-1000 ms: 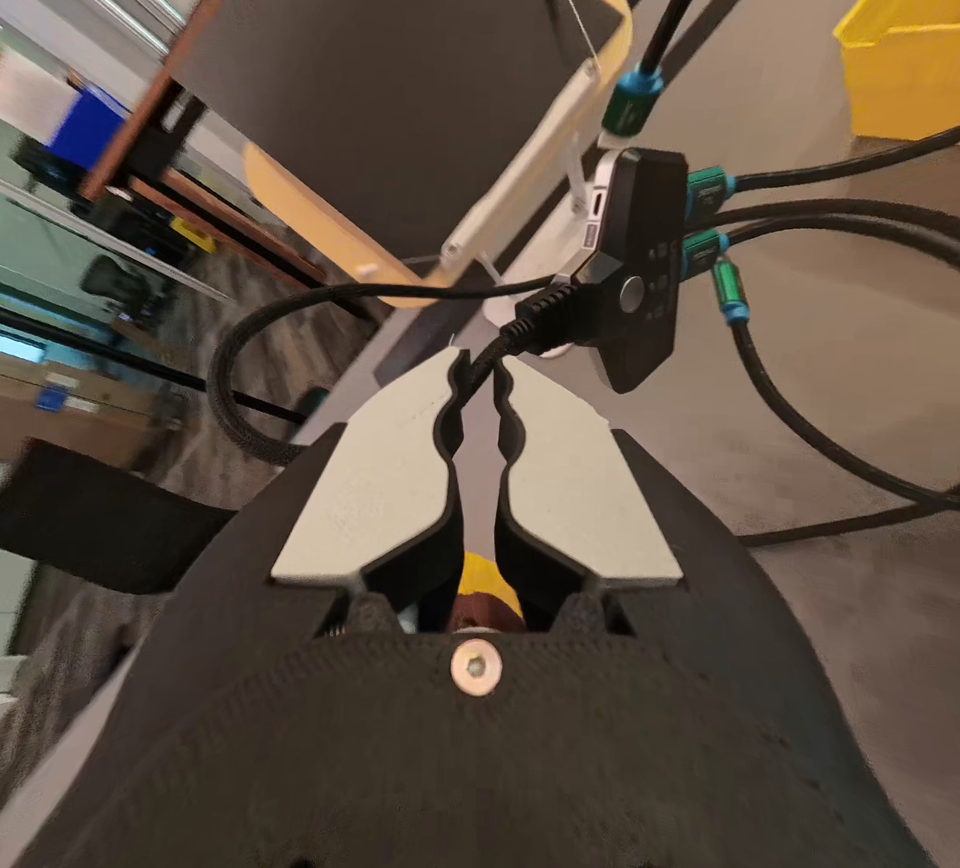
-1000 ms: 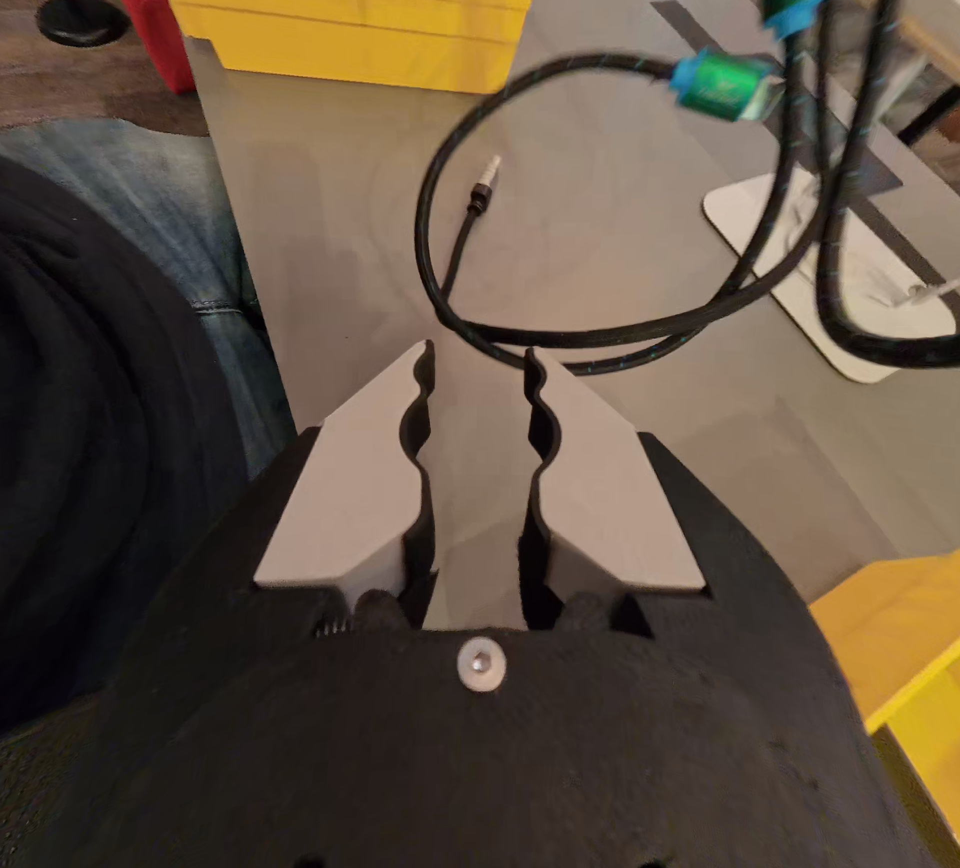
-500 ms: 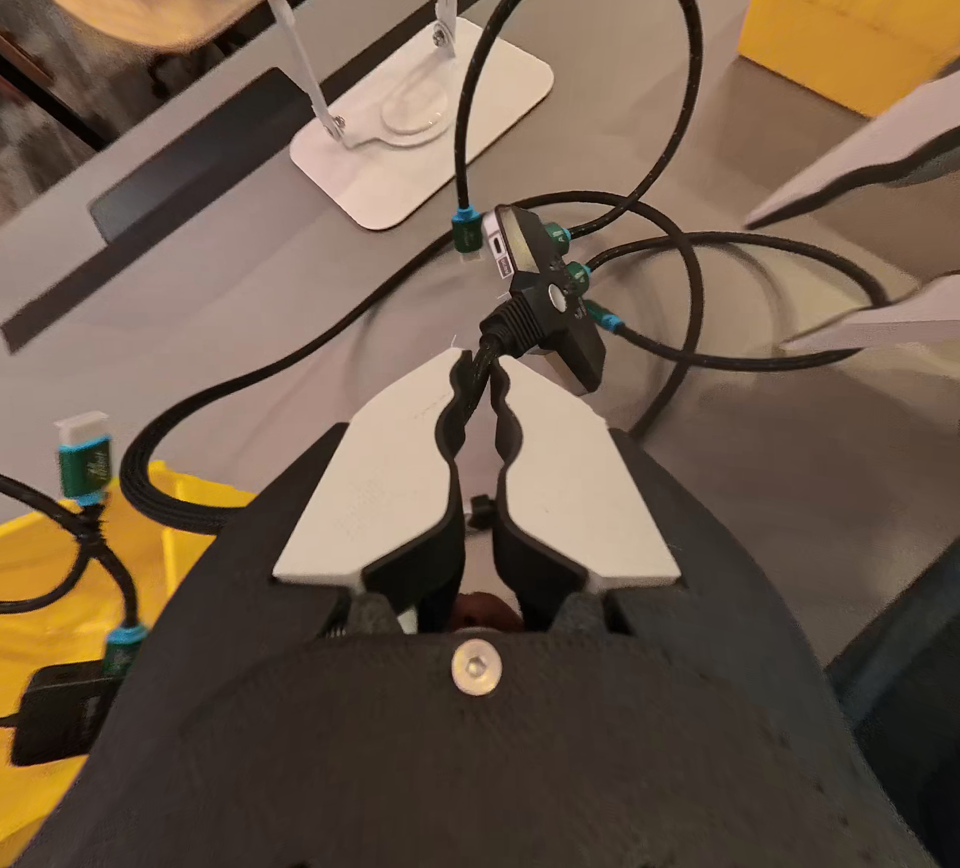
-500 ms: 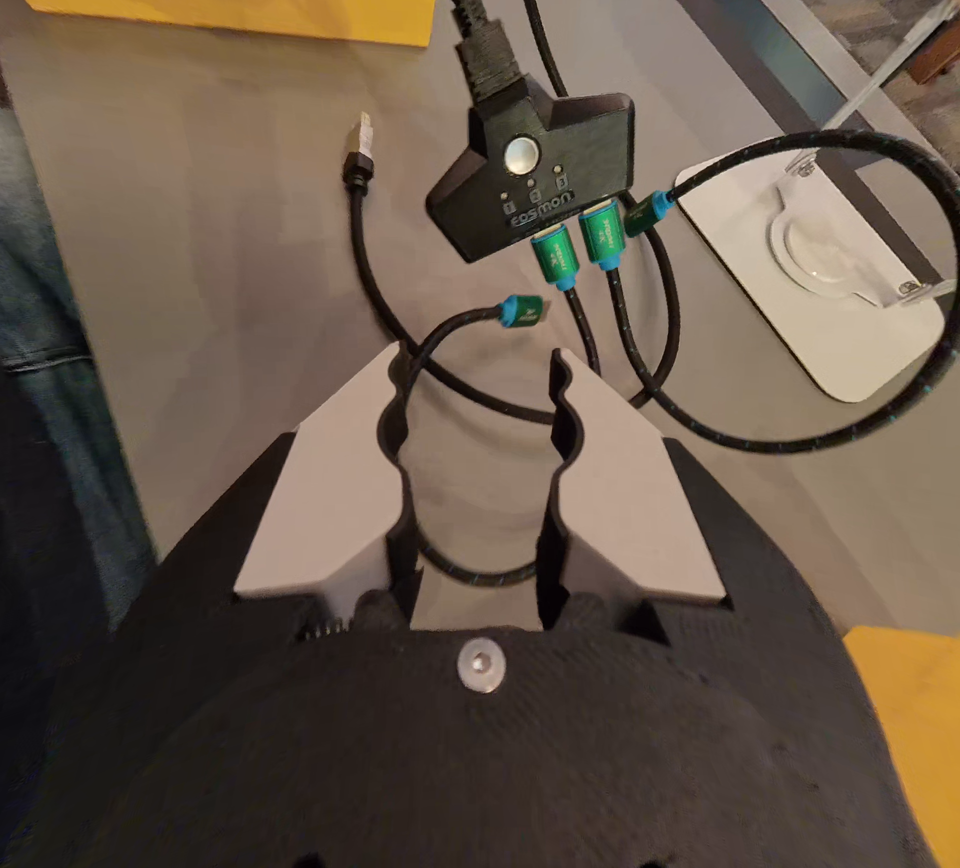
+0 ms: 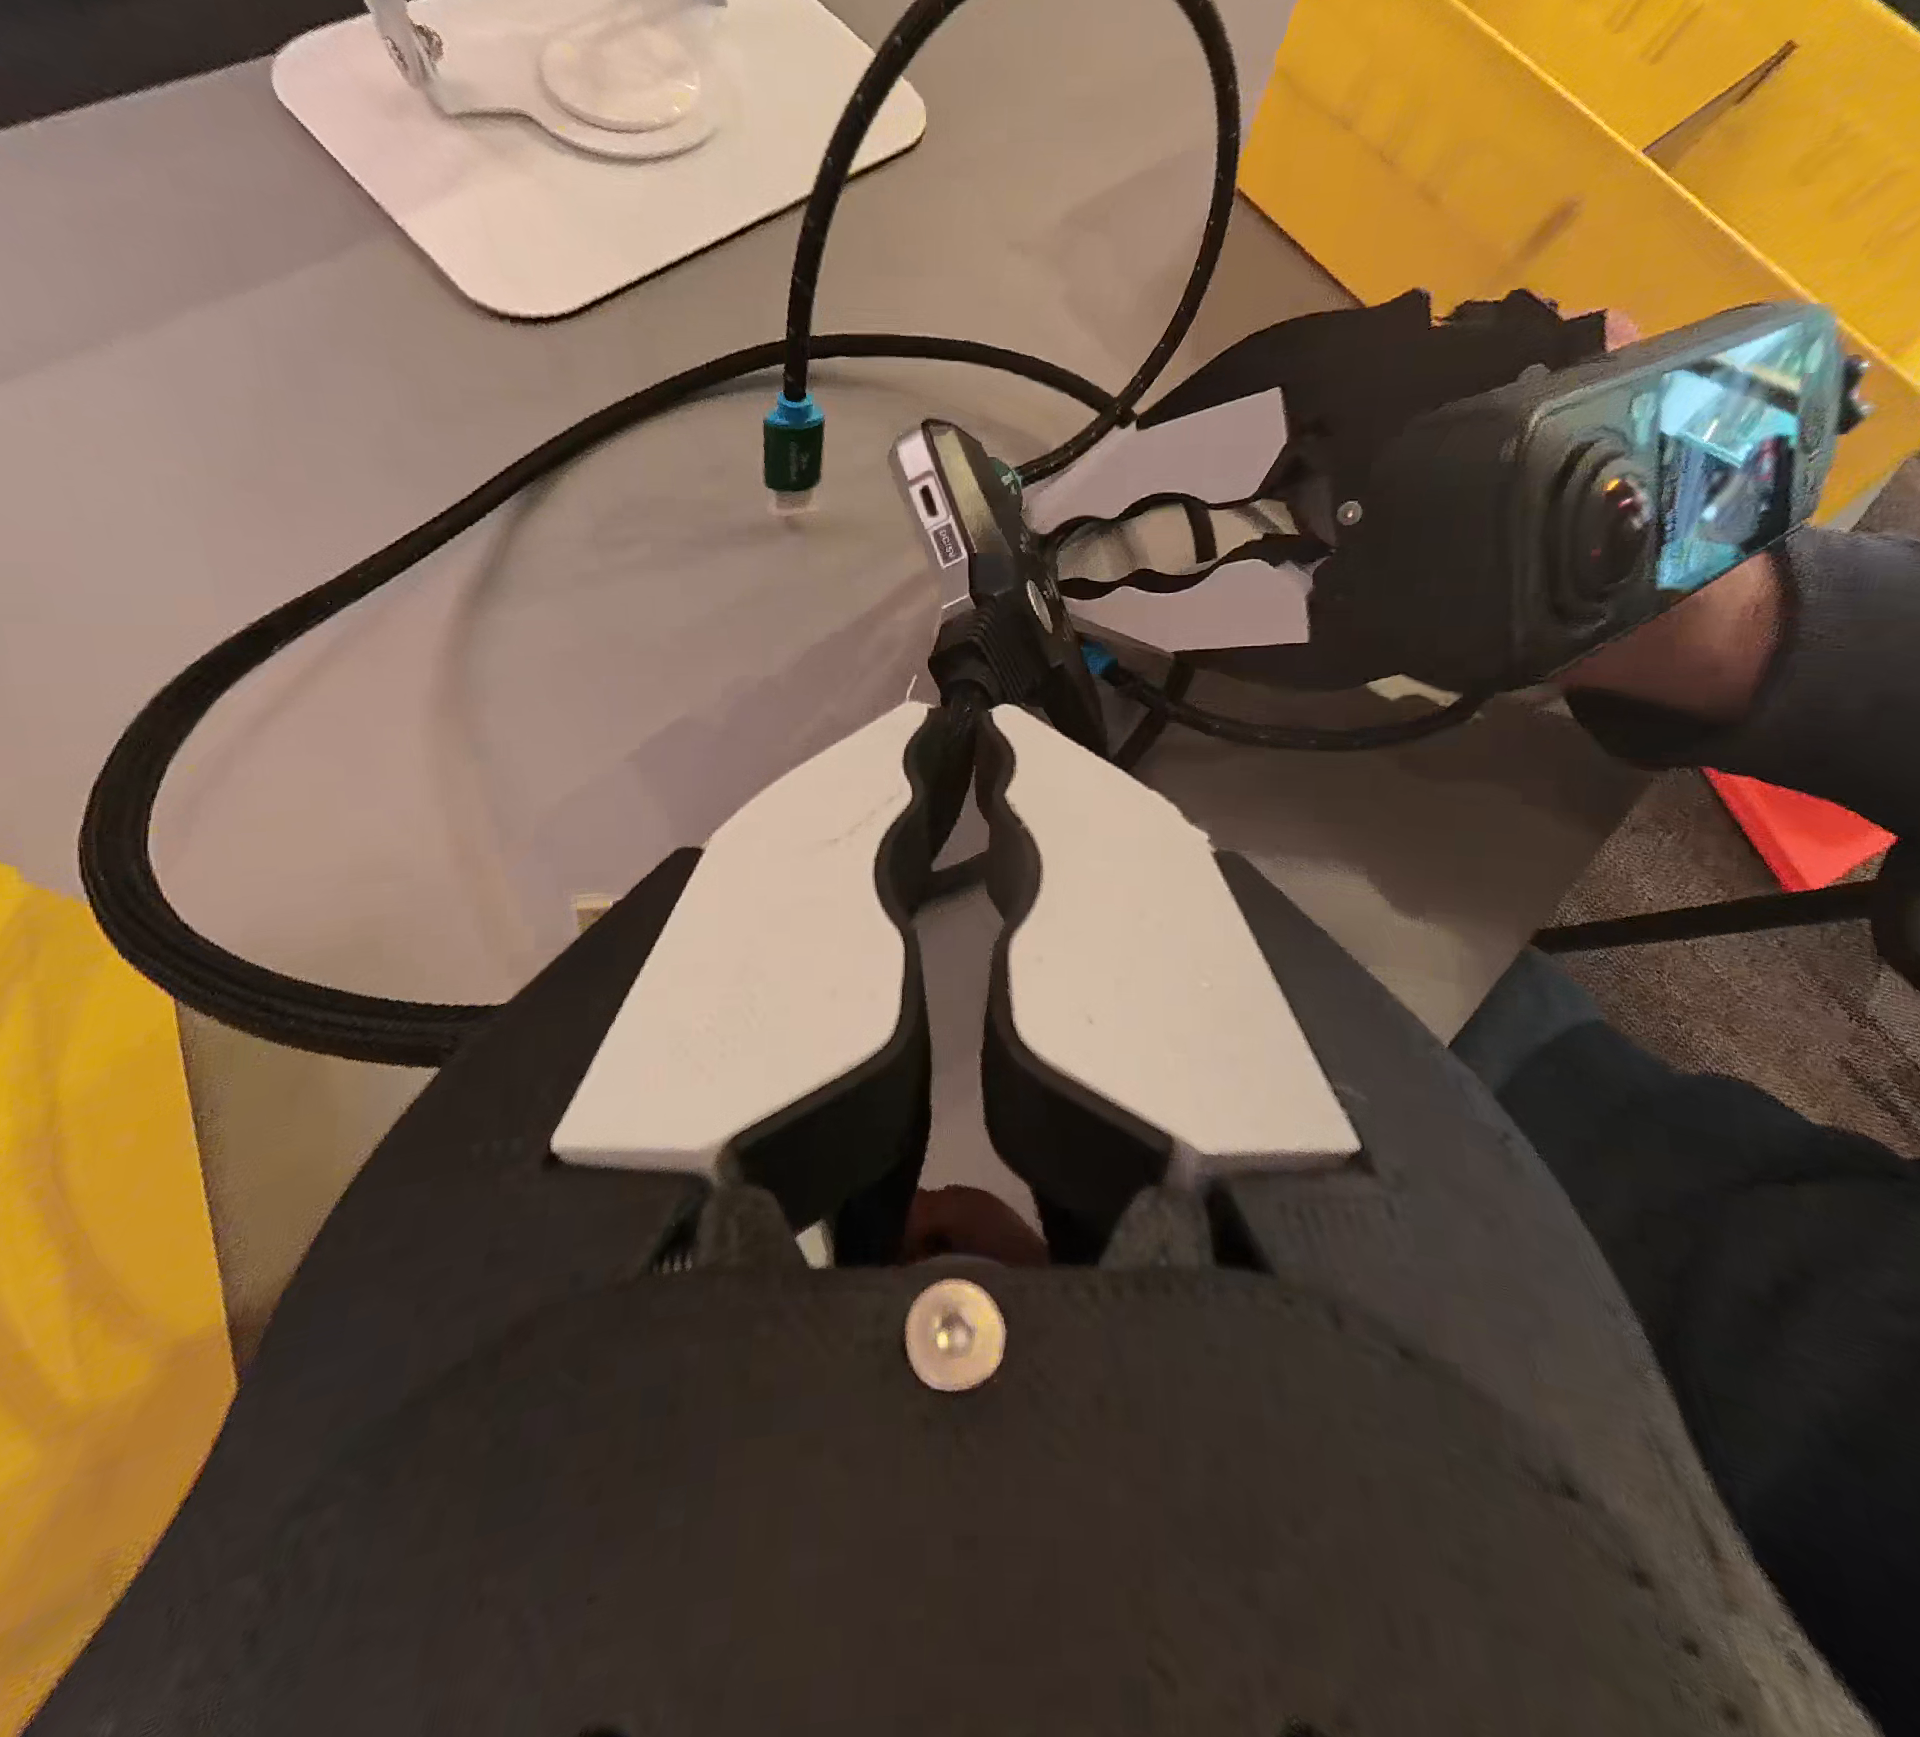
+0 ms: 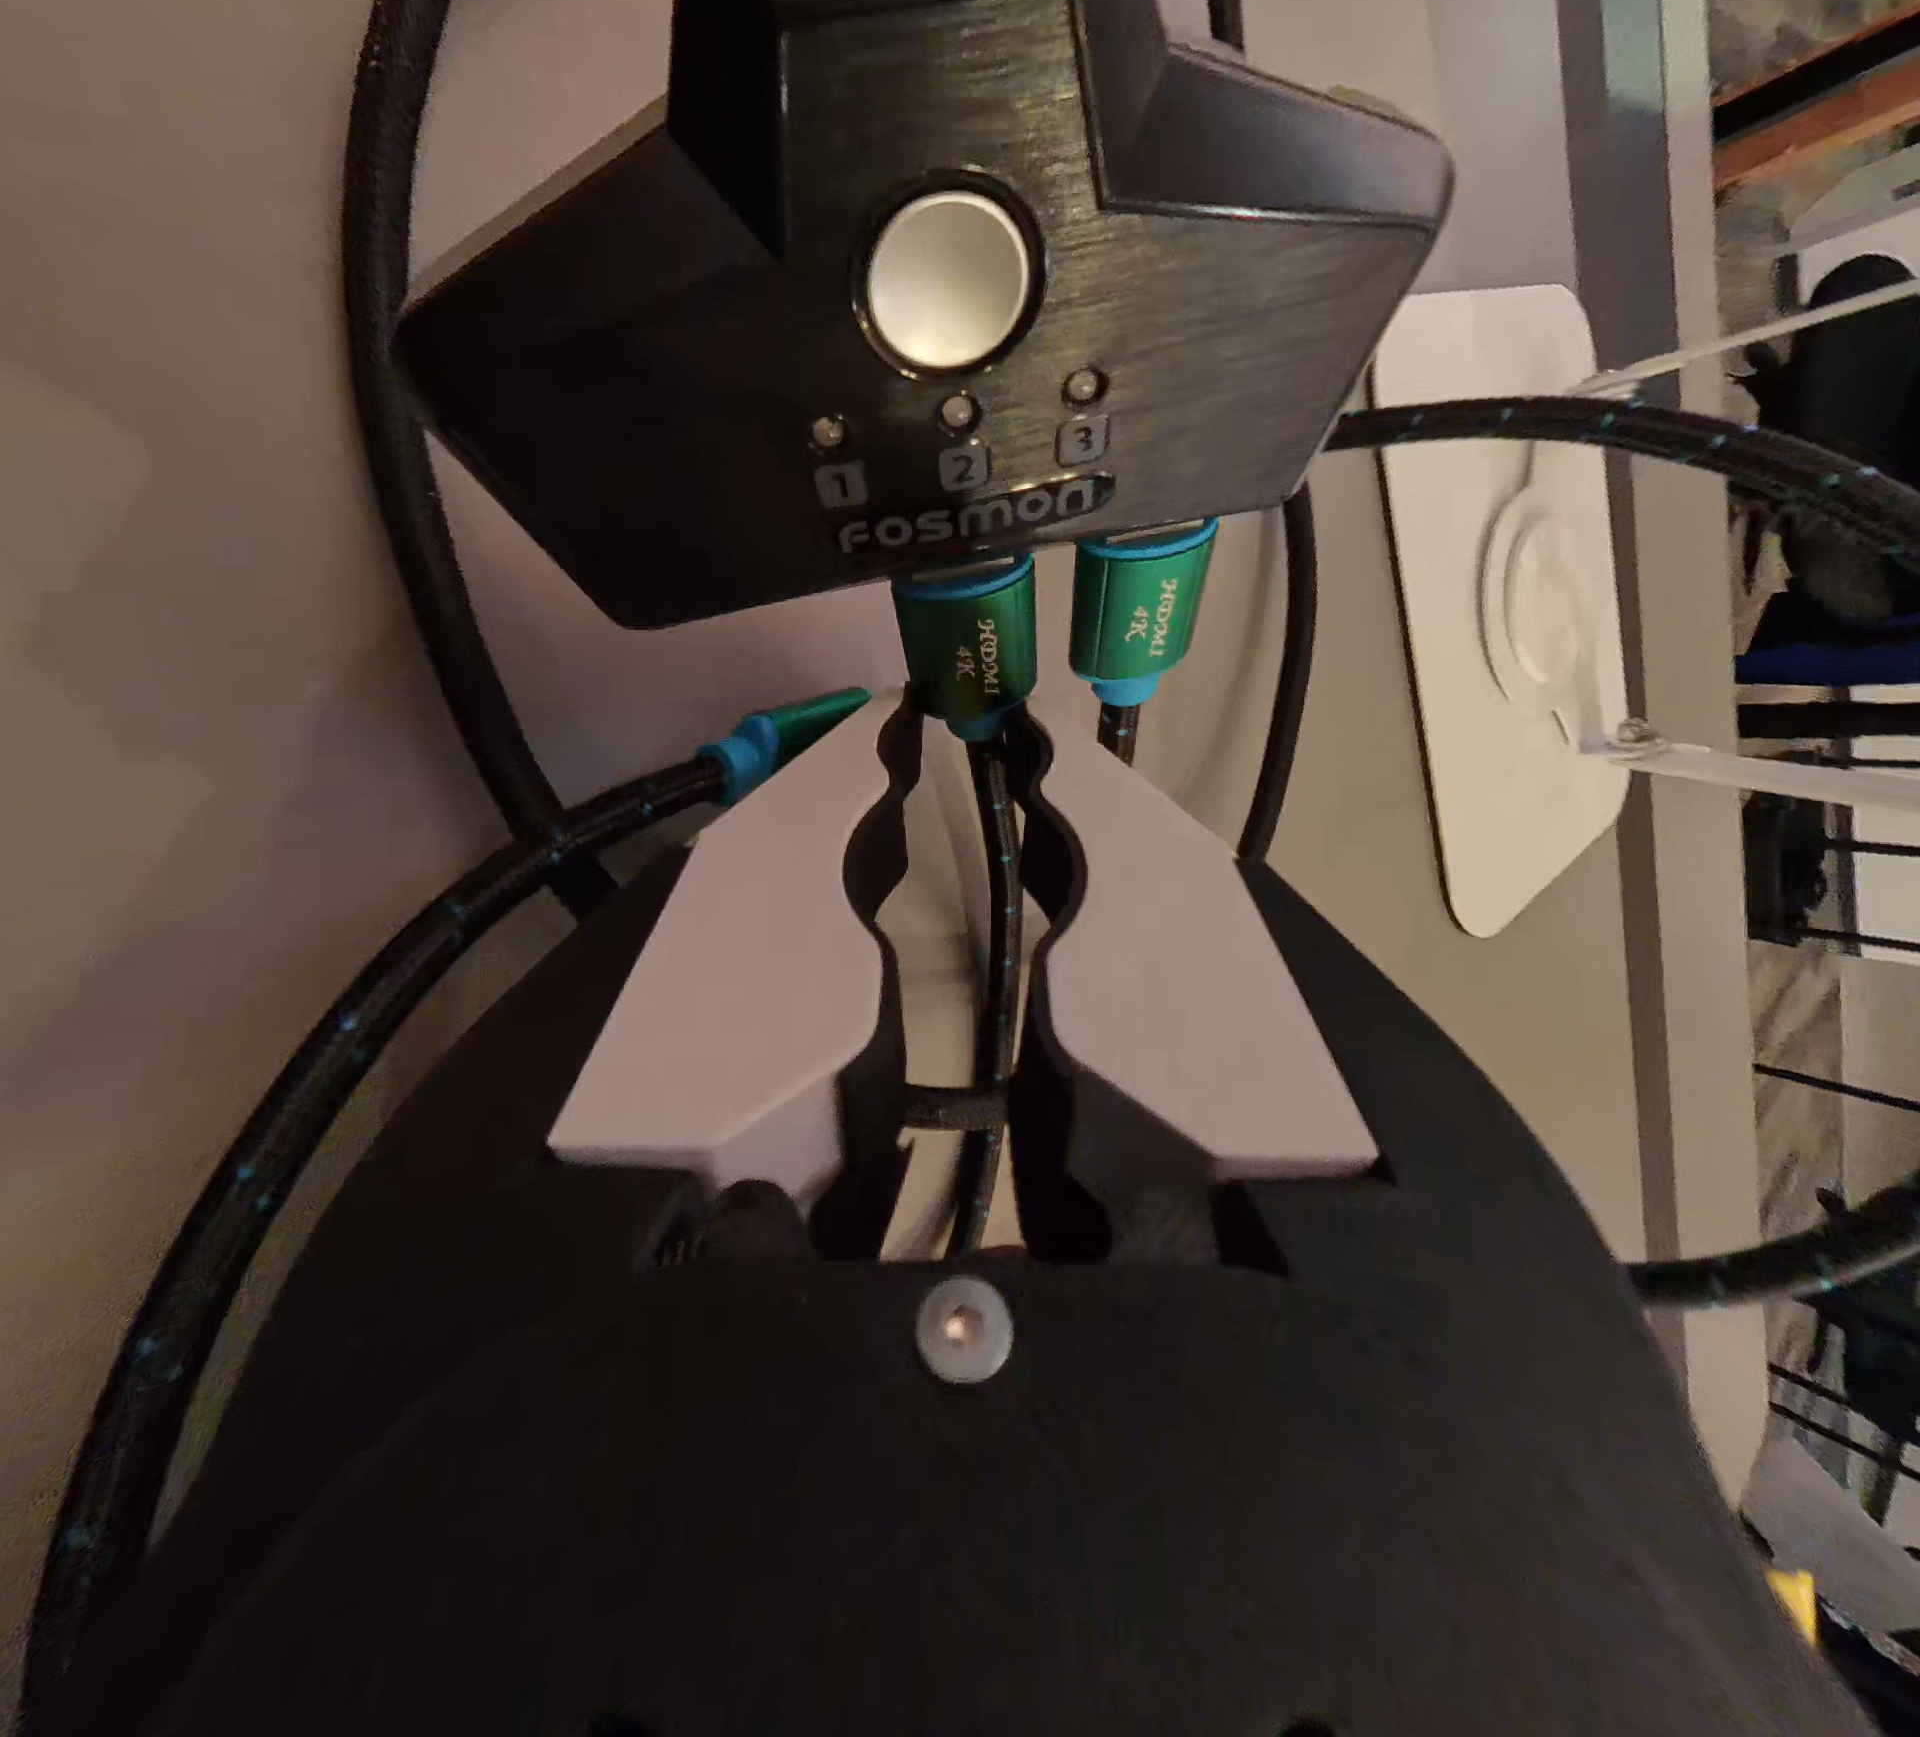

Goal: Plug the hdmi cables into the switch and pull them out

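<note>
While clamping its lead, left gripper [image 5: 958, 731]; right gripper [image 6: 961, 719] narrowly agape: 1 switch [image 6: 914, 305], 2 plugs.

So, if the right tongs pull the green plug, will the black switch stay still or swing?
Probably it swings: the switch hangs by its cable in the left tongs, not resting flat. The braided cable looks bendy, so it gives little support.

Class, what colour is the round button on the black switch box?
Silver round button, clearest in the right wrist view.

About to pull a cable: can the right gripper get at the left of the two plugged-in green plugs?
Probably yes: the right gripper already straddles its cable, fingertips at the plug, nothing between.
</note>
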Motion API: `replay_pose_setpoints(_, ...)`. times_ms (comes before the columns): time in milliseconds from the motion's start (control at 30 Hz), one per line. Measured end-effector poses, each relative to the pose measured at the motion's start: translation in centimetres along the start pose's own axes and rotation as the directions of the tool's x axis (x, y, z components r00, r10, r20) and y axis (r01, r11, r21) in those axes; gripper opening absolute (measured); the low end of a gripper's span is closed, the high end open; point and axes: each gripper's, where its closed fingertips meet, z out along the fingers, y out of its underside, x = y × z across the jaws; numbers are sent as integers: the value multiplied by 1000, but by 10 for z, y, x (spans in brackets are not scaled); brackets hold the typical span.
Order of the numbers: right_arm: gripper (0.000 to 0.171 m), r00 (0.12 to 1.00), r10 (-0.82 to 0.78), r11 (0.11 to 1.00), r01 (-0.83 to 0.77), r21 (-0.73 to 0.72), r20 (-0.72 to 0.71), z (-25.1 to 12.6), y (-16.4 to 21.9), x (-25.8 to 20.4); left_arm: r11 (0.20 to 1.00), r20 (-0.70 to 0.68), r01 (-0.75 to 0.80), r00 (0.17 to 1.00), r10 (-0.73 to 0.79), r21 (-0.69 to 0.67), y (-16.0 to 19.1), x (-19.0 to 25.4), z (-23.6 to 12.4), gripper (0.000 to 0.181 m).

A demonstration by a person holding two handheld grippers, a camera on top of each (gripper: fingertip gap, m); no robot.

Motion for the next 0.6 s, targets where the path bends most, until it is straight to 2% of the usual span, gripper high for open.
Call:
replay_pose_setpoints(133,14,995,29,999,-32,33,96,-4,-2,-5,1000,-1,-6,1000,6,4,10,-11,-2,6)
replay_pose_setpoints(233,13,989,1,1000,1,-15,146,-5,4,-9,990,73,-139,987,141,-31,16,-17,-10,11)
replay_pose_setpoints(333,13,979,-13,1000,16,-14,201,-8,5,-11,976,71,-219,973,219,-10,11,-7,-23,20)
replay_pose_setpoints(400,13,975,-25,999,32,-31,221,-9,6,-10,936,134,-351,928,348,1,2,-2,-34,25)
replay_pose_setpoints(467,12,965,-50,997,64,-48,259,-10,7,-15,876,198,-481,854,480,-50,-4,1,-39,37)
replay_pose_setpoints(533,12,959,-93,990,117,-74,268,-11,8,-18,825,192,-553,802,565,-116,-6,7,-36,48)
replay_pose_setpoints(600,13,953,-141,981,170,-90,268,-11,7,-21,784,173,-596,766,620,-172,-8,9,-25,52)
